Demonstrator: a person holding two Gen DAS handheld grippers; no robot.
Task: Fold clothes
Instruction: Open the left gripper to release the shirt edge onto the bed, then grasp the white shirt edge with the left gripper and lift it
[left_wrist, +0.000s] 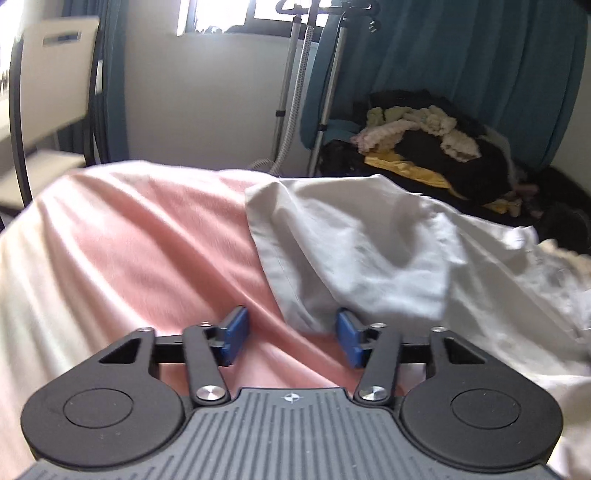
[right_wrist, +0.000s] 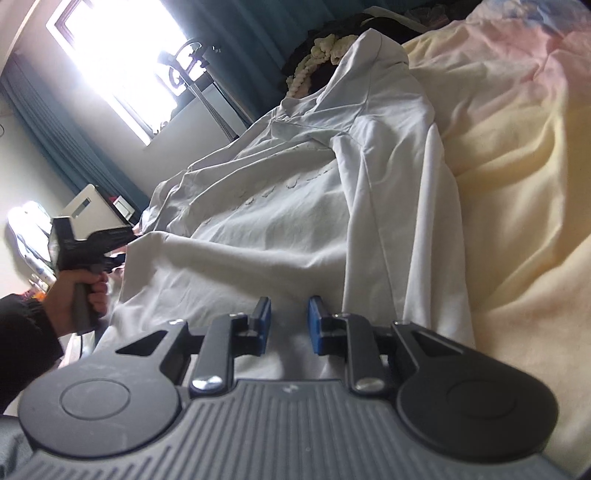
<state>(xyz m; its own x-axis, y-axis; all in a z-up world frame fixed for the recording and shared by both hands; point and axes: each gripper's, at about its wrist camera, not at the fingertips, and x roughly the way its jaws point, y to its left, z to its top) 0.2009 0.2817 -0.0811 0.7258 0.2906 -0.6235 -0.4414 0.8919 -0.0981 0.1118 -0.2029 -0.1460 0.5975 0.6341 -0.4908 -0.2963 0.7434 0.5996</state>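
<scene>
Lying spread on the bed (right_wrist: 517, 155), the white shirt (right_wrist: 295, 206) has your left claw (left_wrist: 291, 338) half open at its sleeve edge, pads clear; your right claw (right_wrist: 290, 325) hovers narrow, empty, above its hem.

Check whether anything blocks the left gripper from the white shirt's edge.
Nothing visible does. The left gripper stands open over the pink sheet, and the white shirt has its folded edge just ahead of the fingertips, with only bare sheet between them.
</scene>
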